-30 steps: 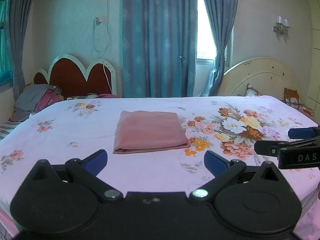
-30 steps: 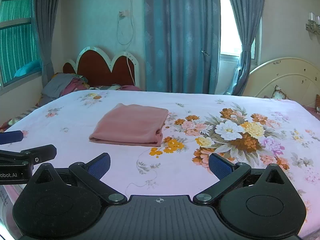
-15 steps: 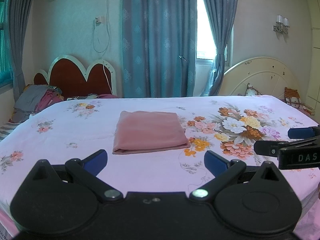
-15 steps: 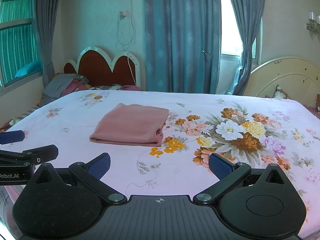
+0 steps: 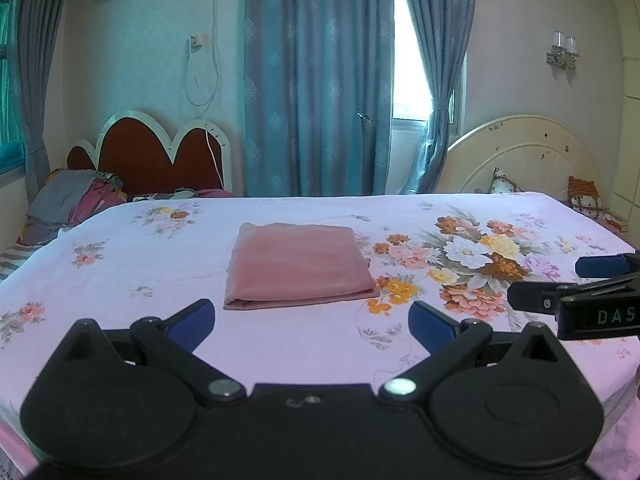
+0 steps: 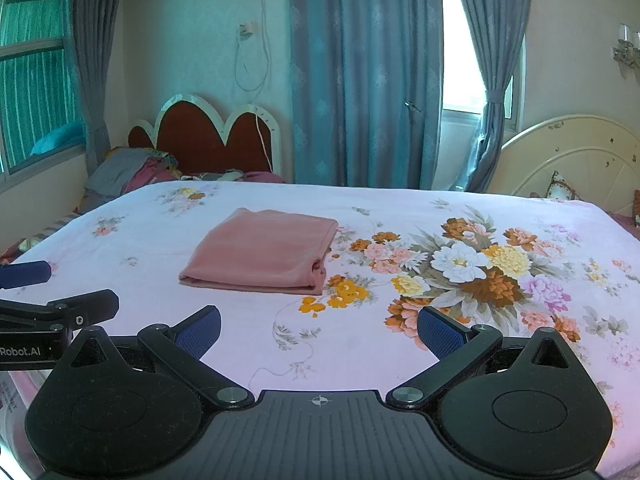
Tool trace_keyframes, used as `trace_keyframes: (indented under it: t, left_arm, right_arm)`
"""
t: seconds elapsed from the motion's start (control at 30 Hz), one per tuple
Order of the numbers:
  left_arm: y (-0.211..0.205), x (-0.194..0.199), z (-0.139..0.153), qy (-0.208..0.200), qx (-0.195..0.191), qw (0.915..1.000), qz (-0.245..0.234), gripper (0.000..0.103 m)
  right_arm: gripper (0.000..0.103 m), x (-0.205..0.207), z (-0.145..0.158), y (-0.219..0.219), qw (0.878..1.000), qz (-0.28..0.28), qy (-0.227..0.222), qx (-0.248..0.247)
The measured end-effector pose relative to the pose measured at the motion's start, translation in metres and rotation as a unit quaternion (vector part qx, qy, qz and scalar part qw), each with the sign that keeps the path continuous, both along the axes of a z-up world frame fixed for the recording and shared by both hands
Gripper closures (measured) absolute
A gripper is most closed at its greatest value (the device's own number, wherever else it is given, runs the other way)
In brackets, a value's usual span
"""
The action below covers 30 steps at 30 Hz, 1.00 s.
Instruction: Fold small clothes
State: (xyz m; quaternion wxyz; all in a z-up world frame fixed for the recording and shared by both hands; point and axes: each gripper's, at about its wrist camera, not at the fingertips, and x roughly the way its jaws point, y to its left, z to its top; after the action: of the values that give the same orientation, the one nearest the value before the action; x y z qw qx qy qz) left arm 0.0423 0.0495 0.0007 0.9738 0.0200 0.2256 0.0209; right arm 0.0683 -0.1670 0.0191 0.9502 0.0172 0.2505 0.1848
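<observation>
Almost nothing has changed over the last second: in both wrist views the framing matches the earlier frames closely, with only a slight drift, so the person appears to be holding both tools still. The left gripper [image 5: 312, 320] sits along the bottom of its frame with its blue pads spread wide and nothing between them, and the right gripper [image 6: 319, 330] is likewise wide and empty at the bottom of its own view. The pink garment [image 5: 298, 266] lies in the centre of the left view, and centre-left in the right view, as a neat flat rectangle on the floral bedsheet [image 5: 464, 256], clear of both tools and untouched. Its edges look stacked and squared, which suggests this piece is already folded; the stillness reads as a pause at the end of the fold rather than a fresh approach.
</observation>
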Motion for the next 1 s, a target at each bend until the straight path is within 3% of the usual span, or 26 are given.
trace_keyframes:
  t: [1.0]
  left_arm:
    - [0.0002,0.0003,0.0024,0.000,-0.003,1.0000,-0.004,0.000]
  right_arm:
    - [0.000,0.0008,0.0015,-0.0017,1.000,0.004,-0.004,0.002]
